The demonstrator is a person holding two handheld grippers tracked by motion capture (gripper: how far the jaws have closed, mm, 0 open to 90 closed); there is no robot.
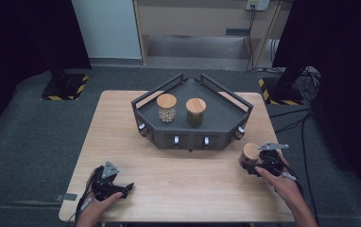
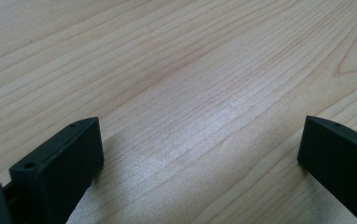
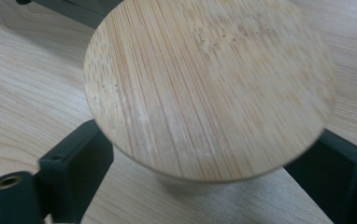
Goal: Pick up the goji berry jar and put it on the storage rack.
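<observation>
The right gripper (image 1: 253, 163) straddles the bamboo-lidded jar (image 1: 251, 152) beside the corner rack (image 1: 193, 137), jaws not visibly clamped; center below the lid before squeezing.

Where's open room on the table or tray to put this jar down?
Free: the table between the left gripper and the right gripper, and the tray right of the dark jar. Crowded: tray centre beside the bean jar.
</observation>
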